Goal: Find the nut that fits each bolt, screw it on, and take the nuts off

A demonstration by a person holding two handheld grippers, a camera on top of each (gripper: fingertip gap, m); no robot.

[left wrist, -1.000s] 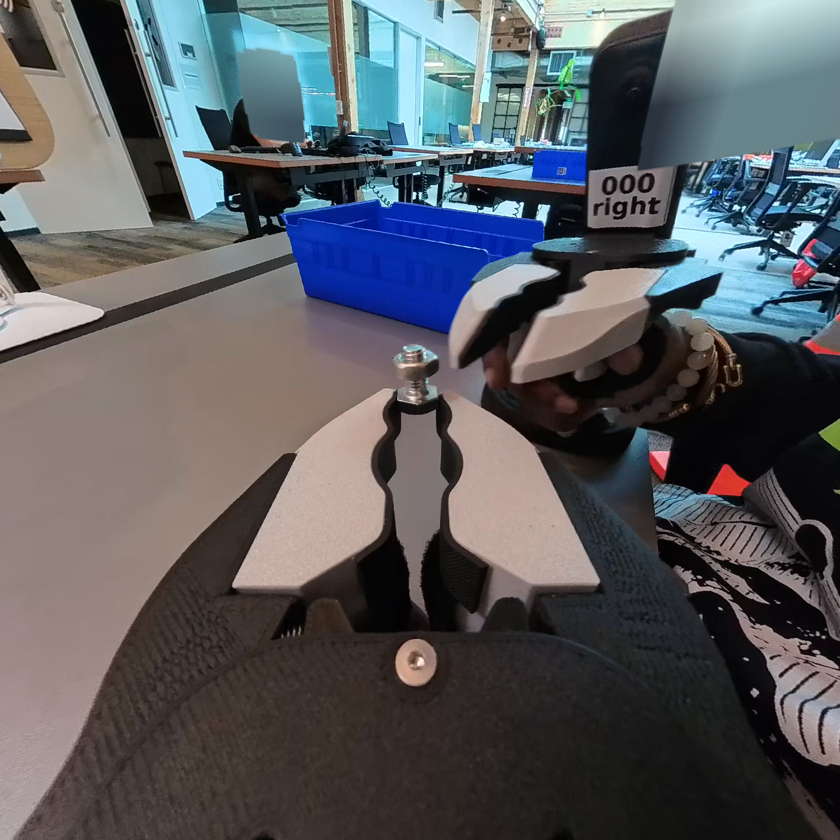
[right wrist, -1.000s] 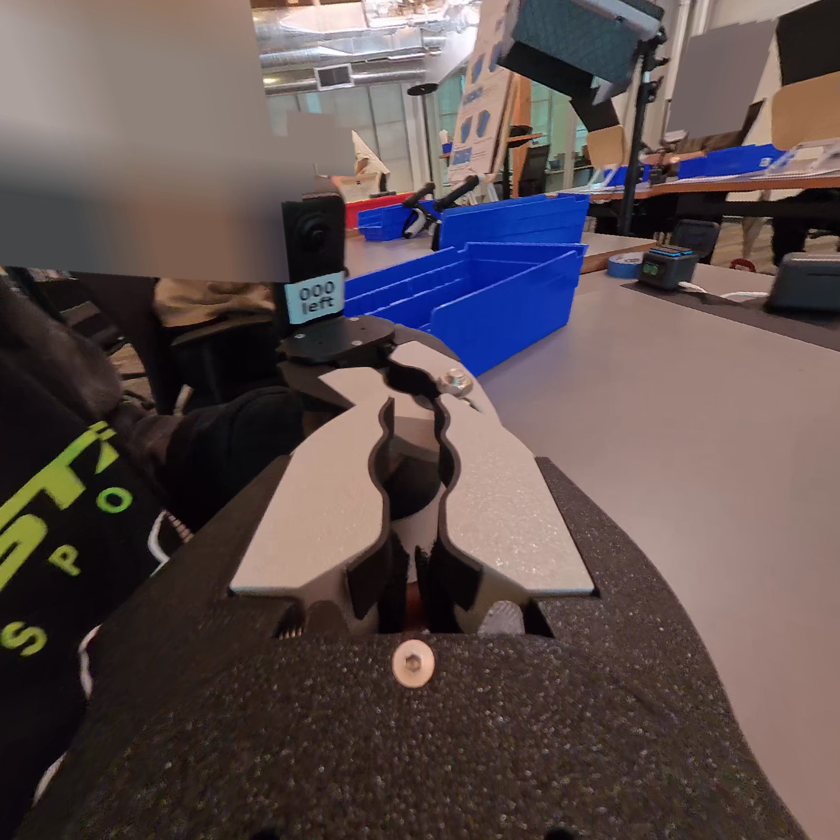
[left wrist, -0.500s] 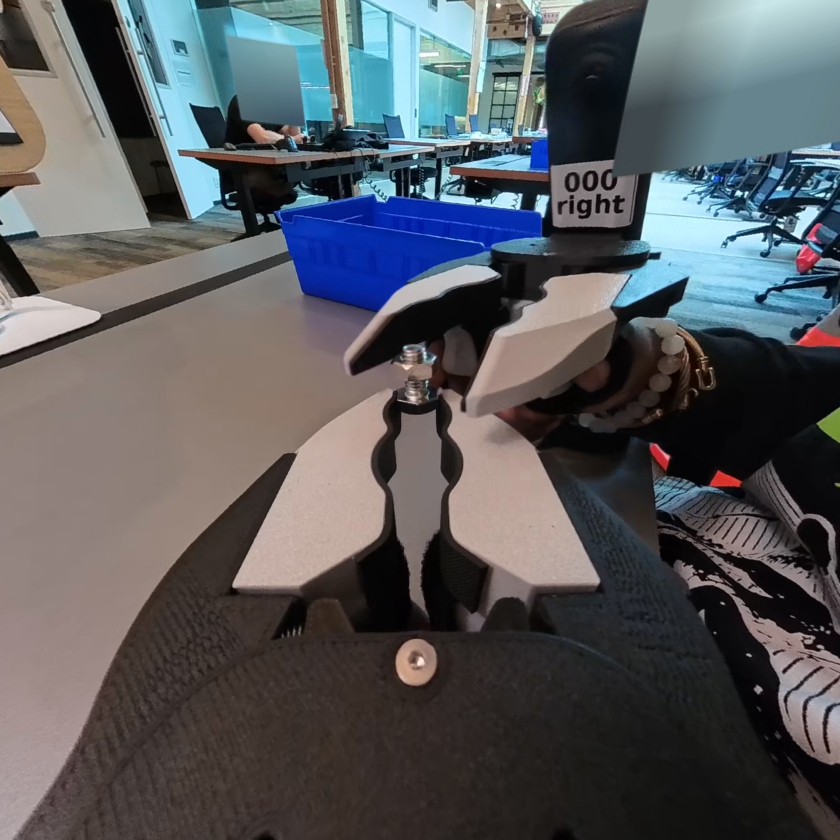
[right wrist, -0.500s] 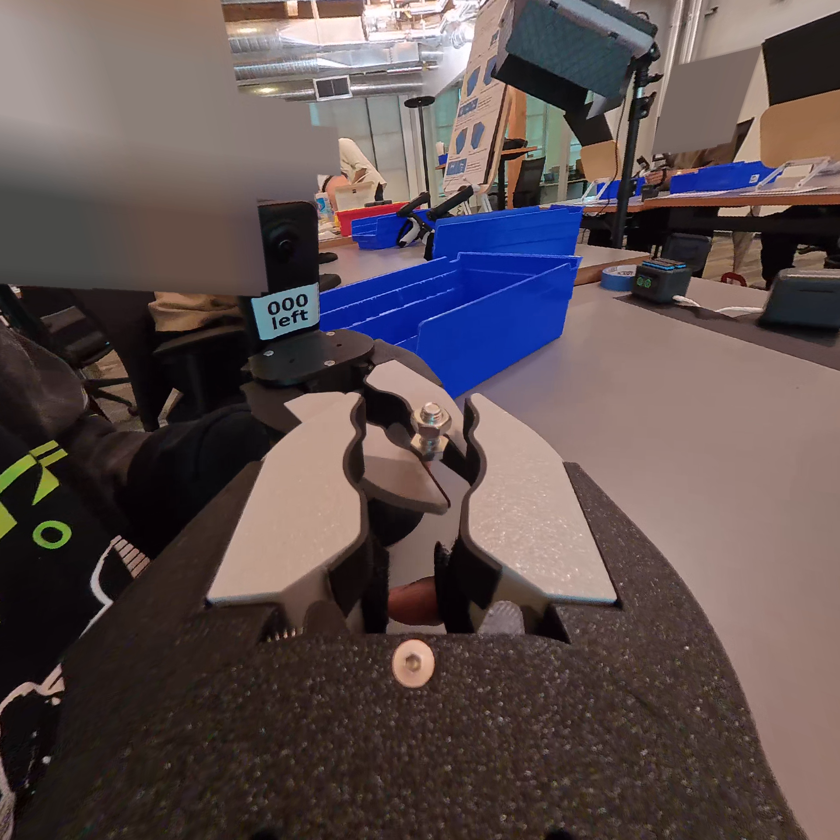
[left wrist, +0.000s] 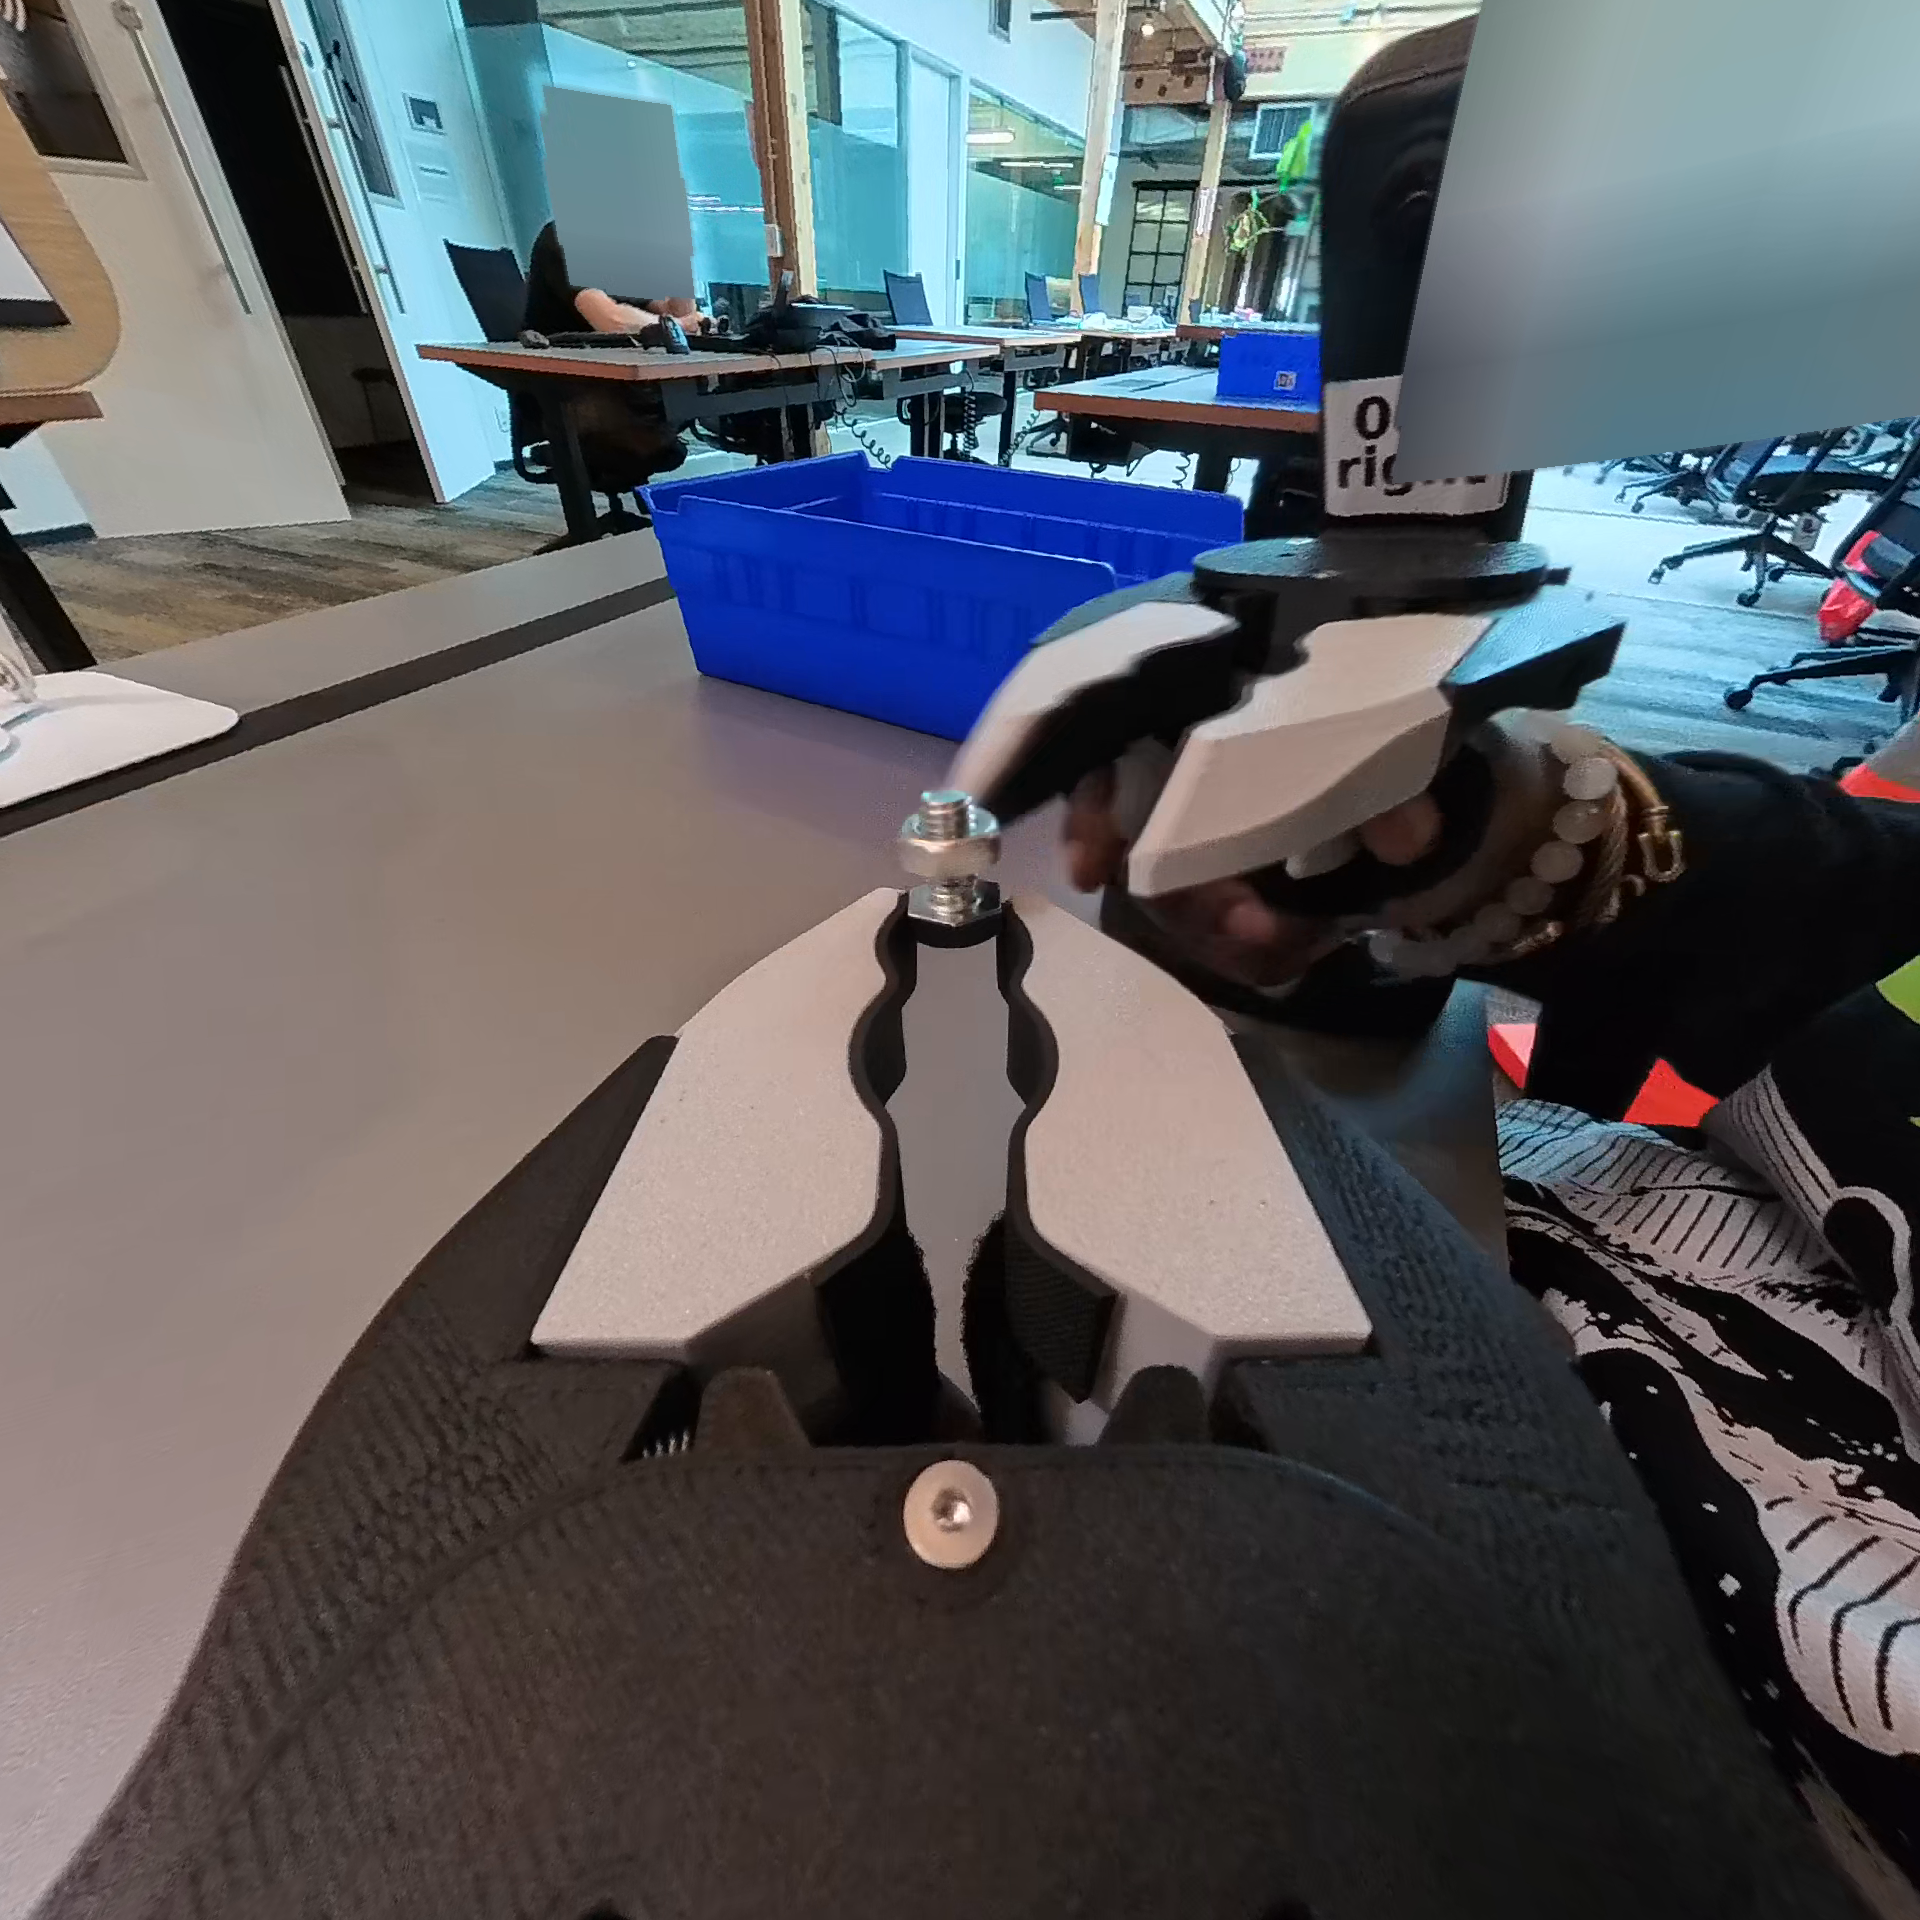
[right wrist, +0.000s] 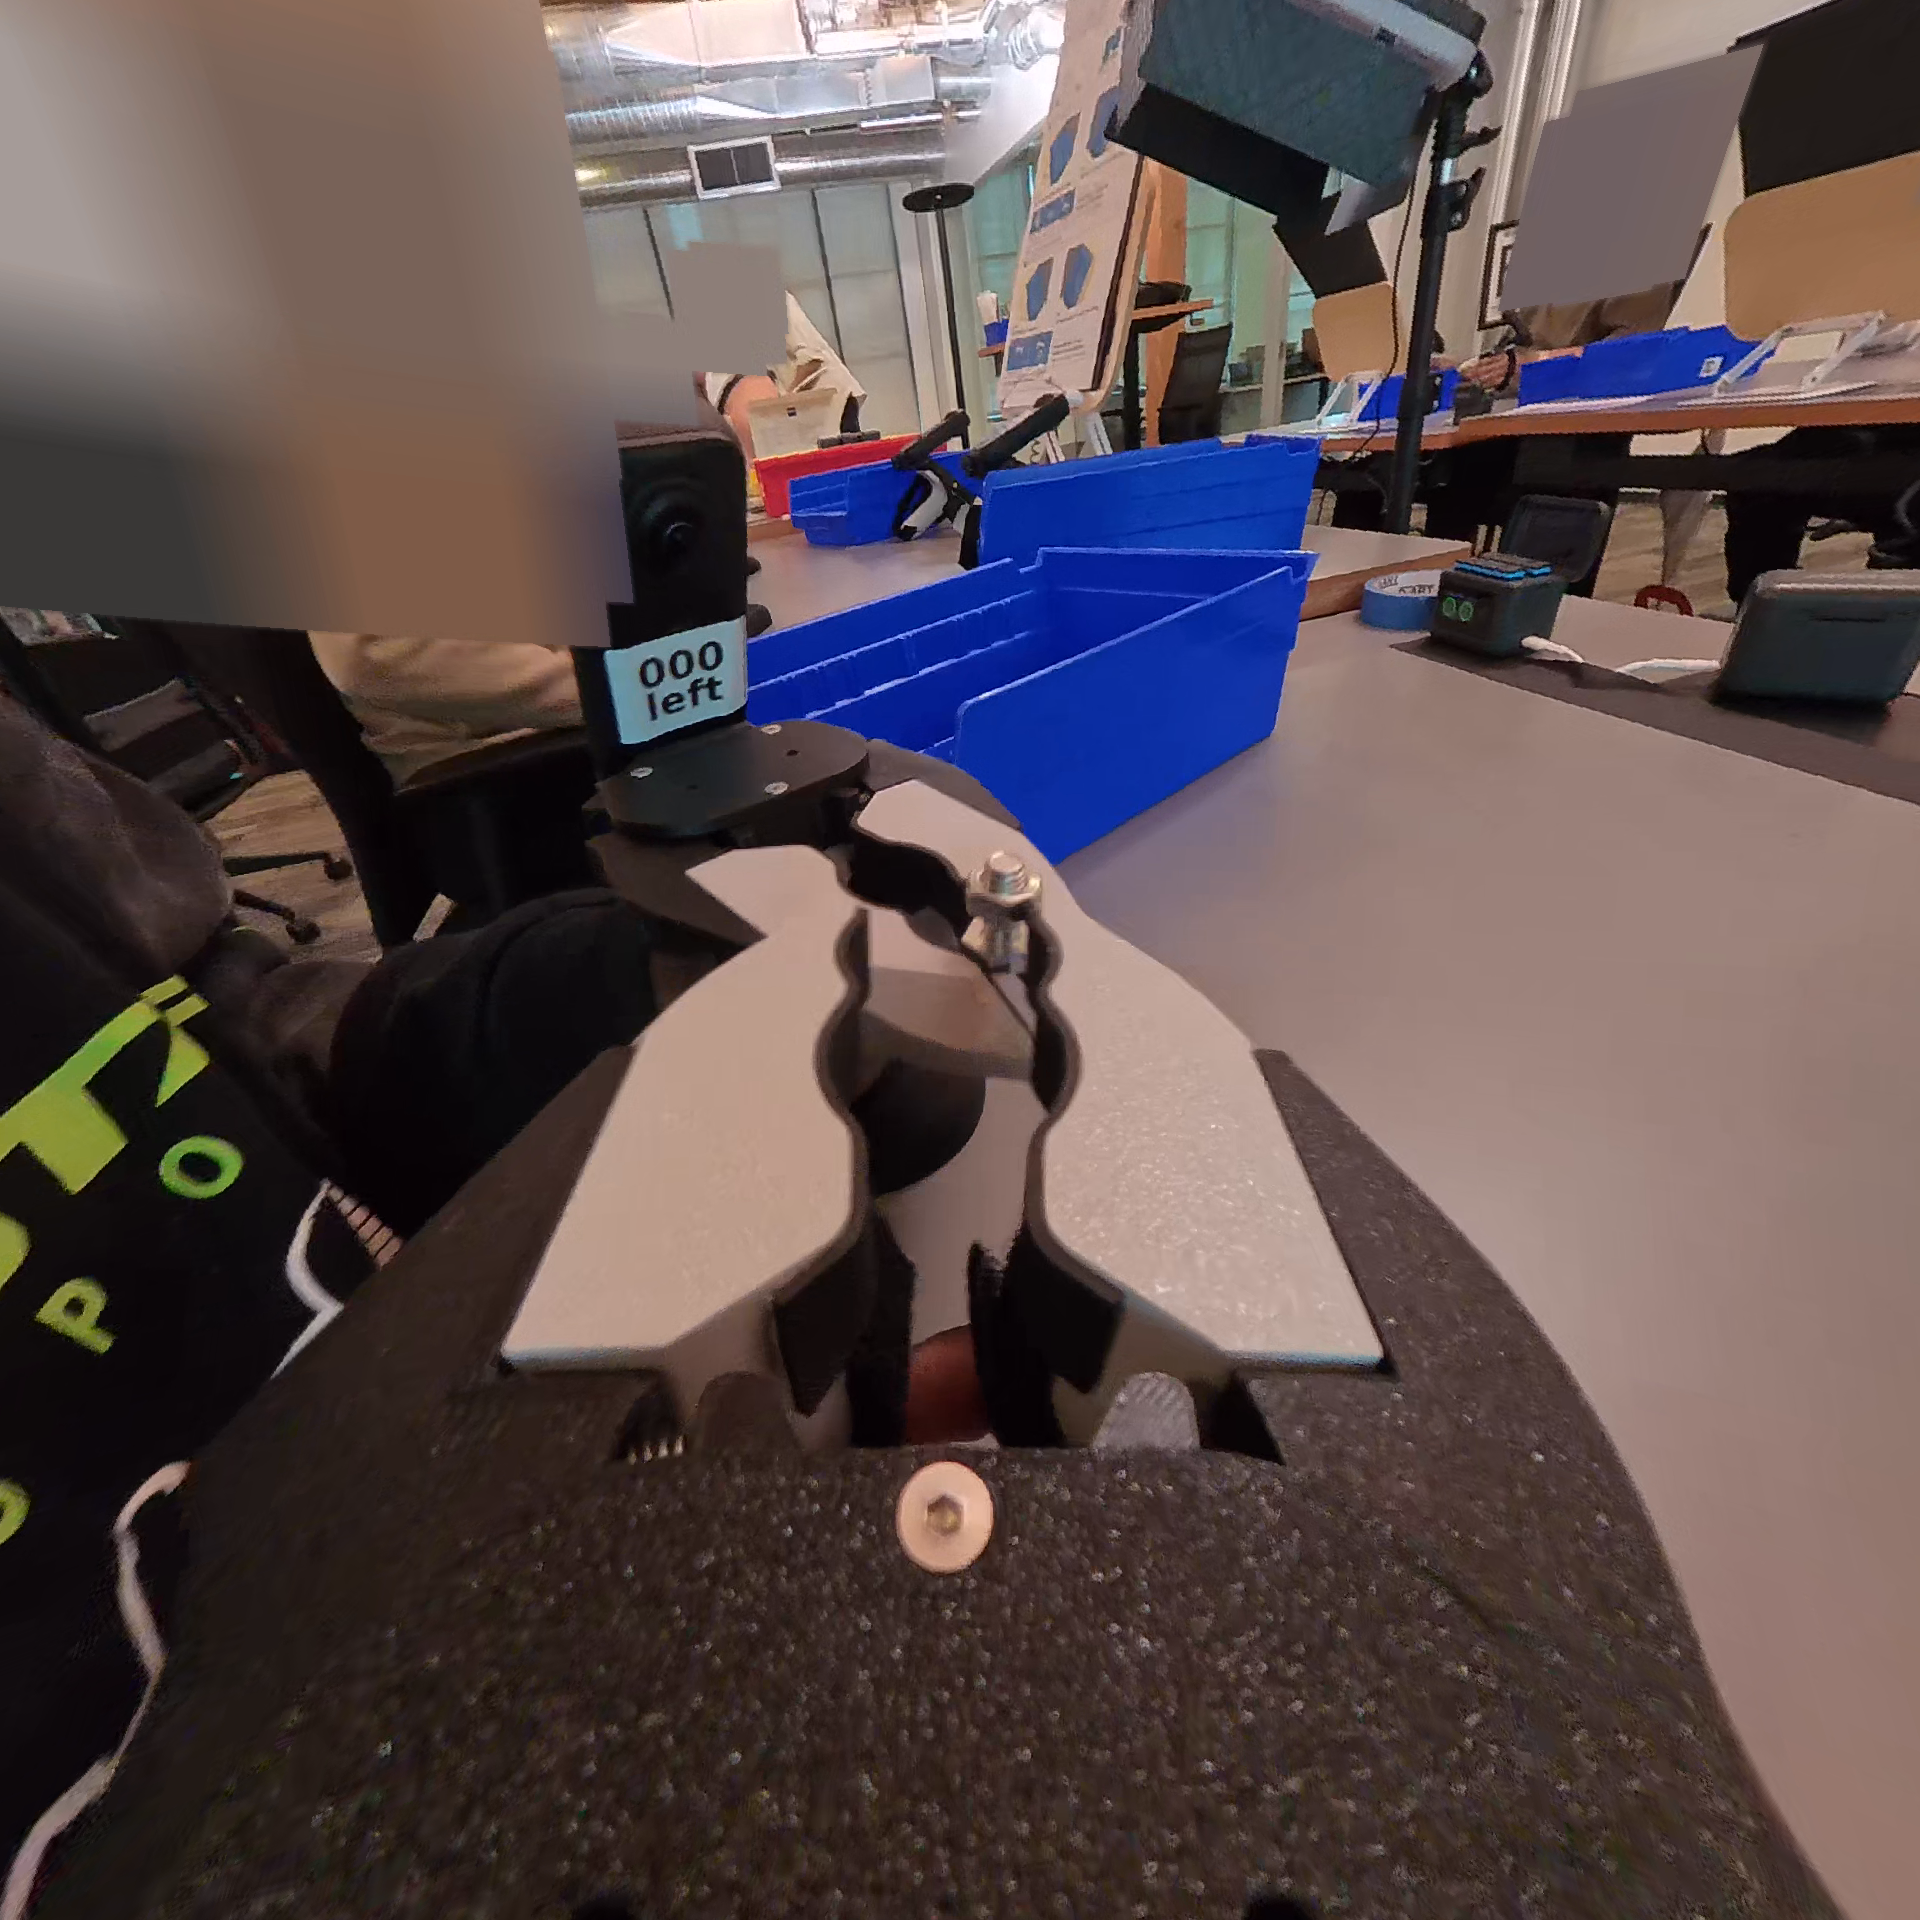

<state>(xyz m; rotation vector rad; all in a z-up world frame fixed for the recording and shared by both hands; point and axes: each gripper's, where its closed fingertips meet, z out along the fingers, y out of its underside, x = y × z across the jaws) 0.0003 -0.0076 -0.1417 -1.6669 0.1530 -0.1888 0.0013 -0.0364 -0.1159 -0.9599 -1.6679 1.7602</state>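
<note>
Left gripper [left wrist: 951, 914] level, jaws narrowly parted and clamping, right gripper [left wrist: 1060, 821] just beyond its tips, jaws seemingly apart, blurred.

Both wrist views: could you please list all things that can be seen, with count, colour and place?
bolt: one, silver, upright, head in left gripper.
nut: one, silver, threaded near the bolt's top.
bin: one, blue, on the table behind the bolt.
tape roll: one, blue, far table edge.
cases: two, dark, beside the tape.
table: one, grey.
left gripper: one, grey fingers, closed on the bolt head.
right gripper: one, grey fingers, open beside the nut.
</note>
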